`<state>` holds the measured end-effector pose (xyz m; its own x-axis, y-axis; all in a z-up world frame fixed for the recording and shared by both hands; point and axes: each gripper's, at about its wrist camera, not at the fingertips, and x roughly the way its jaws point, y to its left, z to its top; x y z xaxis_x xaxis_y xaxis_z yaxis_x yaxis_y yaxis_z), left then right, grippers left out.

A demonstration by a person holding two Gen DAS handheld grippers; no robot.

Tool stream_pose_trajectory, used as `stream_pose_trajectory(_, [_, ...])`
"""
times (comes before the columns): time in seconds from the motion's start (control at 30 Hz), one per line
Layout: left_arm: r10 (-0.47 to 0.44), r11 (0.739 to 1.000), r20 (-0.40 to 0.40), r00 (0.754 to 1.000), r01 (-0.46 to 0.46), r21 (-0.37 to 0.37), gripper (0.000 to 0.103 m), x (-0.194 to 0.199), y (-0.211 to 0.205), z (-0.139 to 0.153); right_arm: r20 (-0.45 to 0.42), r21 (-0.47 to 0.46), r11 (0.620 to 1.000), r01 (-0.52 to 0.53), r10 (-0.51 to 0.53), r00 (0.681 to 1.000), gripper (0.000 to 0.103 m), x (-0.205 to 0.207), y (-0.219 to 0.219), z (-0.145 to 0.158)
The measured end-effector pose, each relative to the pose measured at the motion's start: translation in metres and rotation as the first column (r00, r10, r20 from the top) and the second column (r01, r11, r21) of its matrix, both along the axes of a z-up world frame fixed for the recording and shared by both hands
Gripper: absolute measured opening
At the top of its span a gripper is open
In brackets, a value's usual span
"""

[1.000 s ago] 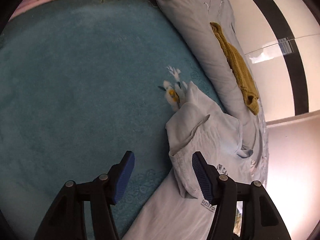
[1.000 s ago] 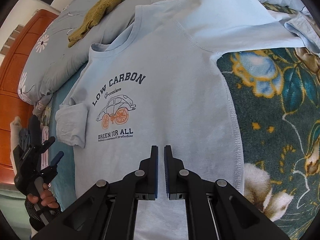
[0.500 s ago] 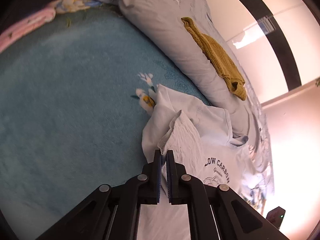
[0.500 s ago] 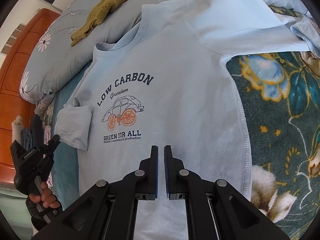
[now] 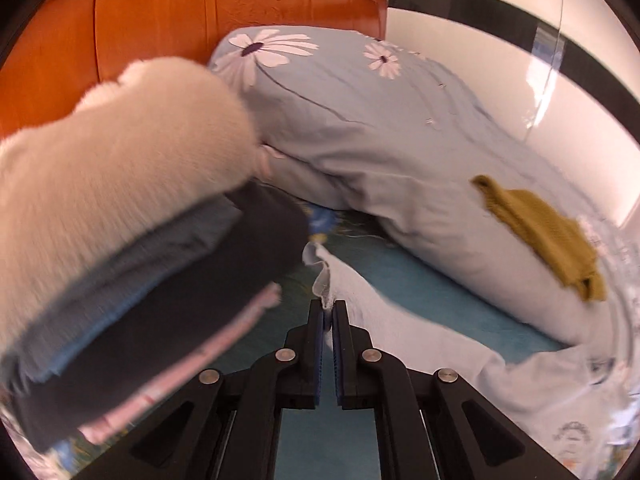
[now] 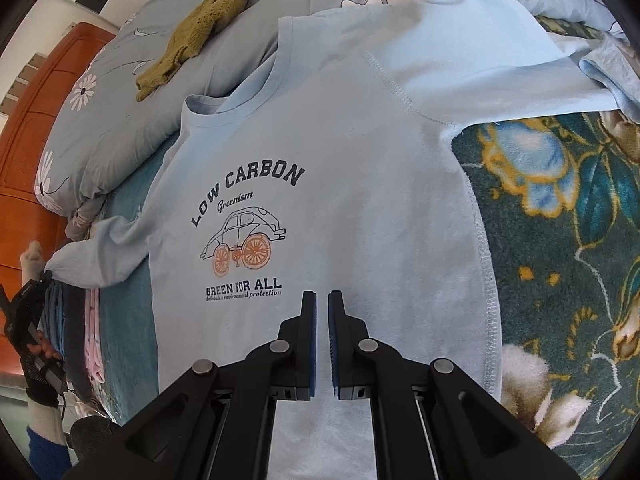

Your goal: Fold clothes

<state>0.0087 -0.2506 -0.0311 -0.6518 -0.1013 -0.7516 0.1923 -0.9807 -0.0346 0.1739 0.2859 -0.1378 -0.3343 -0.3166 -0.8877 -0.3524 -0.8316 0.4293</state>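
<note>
Where the left gripper (image 5: 328, 316) meets the cloth, its blue-padded jaws are clamped on the hem of one sleeve (image 5: 360, 292) of a pale blue cotton T-shirt (image 6: 340, 168) printed with a car and "LOW CARBON"; the sleeve is drawn up and outward, presumably to straighten it for folding in. Right gripper (image 6: 322, 308): jaws together, nothing visible between them, hovering or resting over the shirt's lower front, likely to steady the body. Shirt: spread face up across a teal floral blanket (image 6: 560, 240), collar toward a grey-blue daisy-print pillow (image 5: 380, 128). On the pillow: a crumpled mustard knitted garment (image 5: 548, 232). Beside the left gripper: a stack of folded clothes (image 5: 140, 260), cream fleece on top. Behind: an orange wooden headboard (image 5: 160, 28).
</note>
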Motion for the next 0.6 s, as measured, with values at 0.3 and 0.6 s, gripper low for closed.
stream_pose_trajectory(0.3, [0.104,0.976,0.248,0.963,-0.050,-0.213,0.005,0.004,-0.023,-0.080,0.006,0.029,1.000,0.002,-0.003,1.000,0.005,0.005,0.005,0.002])
stream_pose_trajectory(0.6, [0.009,1.000,0.330,0.944,-0.012,0.007,0.016,0.026,-0.020,-0.075,-0.071,0.159,0.982,0.106,-0.095,0.993,0.005,0.020,0.088,0.028])
